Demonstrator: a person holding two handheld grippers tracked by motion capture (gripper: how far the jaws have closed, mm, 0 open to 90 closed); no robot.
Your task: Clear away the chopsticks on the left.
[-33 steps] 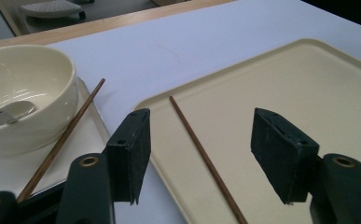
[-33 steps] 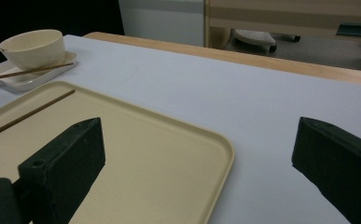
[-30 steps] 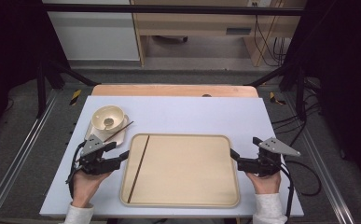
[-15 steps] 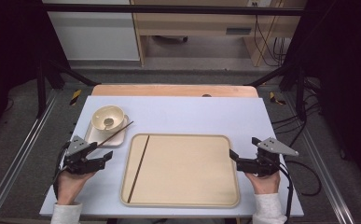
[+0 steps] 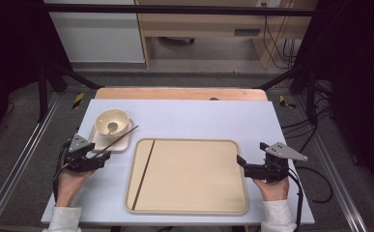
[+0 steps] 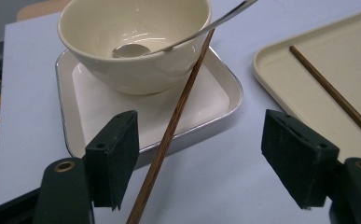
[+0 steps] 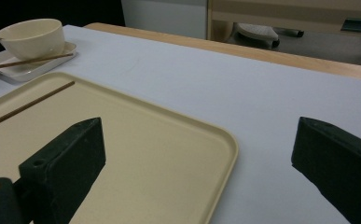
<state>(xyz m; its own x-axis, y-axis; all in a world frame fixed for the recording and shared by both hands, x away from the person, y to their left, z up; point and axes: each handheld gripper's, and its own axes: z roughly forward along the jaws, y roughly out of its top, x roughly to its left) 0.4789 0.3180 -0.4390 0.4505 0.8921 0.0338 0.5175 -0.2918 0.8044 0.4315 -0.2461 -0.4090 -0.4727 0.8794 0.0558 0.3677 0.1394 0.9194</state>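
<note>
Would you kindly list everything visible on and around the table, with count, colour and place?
bowl: one, cream, on the small plate, table's far left
spoon: one, metal, inside the bowl
small plate: one, white, square
chopsticks: two, dark brown, one leaning on the plate rim between the left jaws, one lying in the tray
tray: one, beige, table centre
table: one, pale blue top
left gripper: black, open
right gripper: black, open, at the tray's right edge

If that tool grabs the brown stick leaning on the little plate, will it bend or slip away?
The chopstick looks like thin, straight wood, so probably stiff and light. It is round and propped on the plate rim, so a nudge may roll or slide it.
</note>
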